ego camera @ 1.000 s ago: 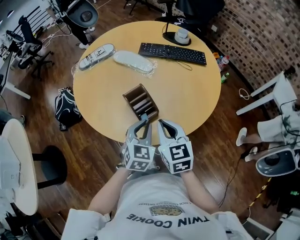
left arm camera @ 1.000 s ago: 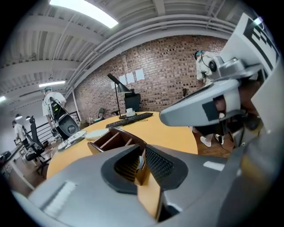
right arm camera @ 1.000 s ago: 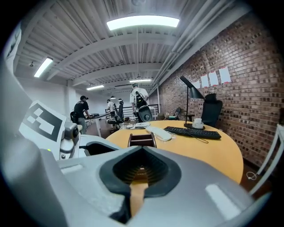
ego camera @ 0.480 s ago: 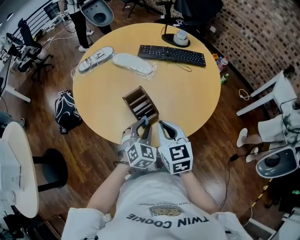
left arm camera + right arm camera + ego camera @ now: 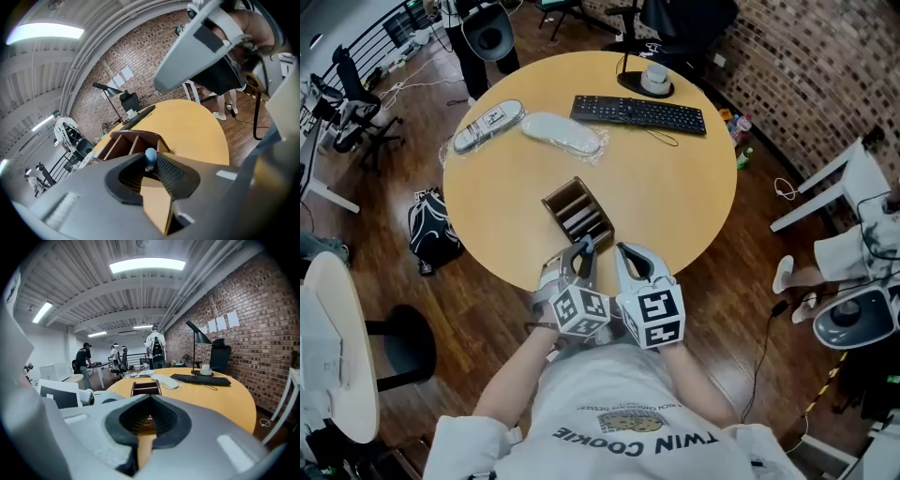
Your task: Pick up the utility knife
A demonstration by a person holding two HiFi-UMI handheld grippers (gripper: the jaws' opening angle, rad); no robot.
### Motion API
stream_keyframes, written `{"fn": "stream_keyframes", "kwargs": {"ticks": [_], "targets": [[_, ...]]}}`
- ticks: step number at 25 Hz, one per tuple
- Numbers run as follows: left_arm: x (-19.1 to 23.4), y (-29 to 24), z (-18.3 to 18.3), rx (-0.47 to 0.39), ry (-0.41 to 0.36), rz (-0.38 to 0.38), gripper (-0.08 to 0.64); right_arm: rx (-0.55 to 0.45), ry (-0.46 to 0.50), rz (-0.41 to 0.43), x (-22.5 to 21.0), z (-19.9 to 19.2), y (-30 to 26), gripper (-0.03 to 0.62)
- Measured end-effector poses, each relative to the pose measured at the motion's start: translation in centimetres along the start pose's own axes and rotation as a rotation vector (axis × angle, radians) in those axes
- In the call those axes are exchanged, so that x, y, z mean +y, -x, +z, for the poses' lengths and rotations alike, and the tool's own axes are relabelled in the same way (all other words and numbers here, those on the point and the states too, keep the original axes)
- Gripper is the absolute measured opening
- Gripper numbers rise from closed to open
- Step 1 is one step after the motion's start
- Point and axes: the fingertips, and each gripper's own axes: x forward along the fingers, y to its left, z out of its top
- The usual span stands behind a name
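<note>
A slim thing with a rounded blue end (image 5: 150,156), apparently the utility knife, stands at the near end of the brown wooden organizer (image 5: 577,211). My left gripper (image 5: 584,248) is over it and its jaws are closing. The blue end sits between the ribbed pads (image 5: 171,173) at the tips and seems to touch both. The rest of the knife is hidden behind the jaws. My right gripper (image 5: 623,251) waits just to the right at the table's near edge, shut and empty; in the right gripper view it (image 5: 150,397) points at the organizer (image 5: 145,388).
The round wooden table (image 5: 675,187) carries a black keyboard (image 5: 637,112), a lamp base with a cup (image 5: 654,80) and two wrapped packages (image 5: 490,119) (image 5: 562,131) at the far side. A black bag (image 5: 431,225) lies on the floor left of the table. People stand far off.
My left gripper has rolled to the left and sunk a little at the organizer's near end. The right gripper has kept still.
</note>
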Motion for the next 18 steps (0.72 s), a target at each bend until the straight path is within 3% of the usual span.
{"fn": "stream_keyframes", "kwargs": {"ticks": [5, 18], "targets": [[0.3, 0.4, 0.7, -0.025, 0.041, -0.005, 0.075, 0.004, 0.007, 0.006, 0.1, 0.0, 0.0, 0.000], [2.4, 3.2, 2.1, -0.075, 0.237, 0.041, 0.074, -0.004, 0.027, 0.049, 0.8, 0.5, 0.6, 0.000]]}}
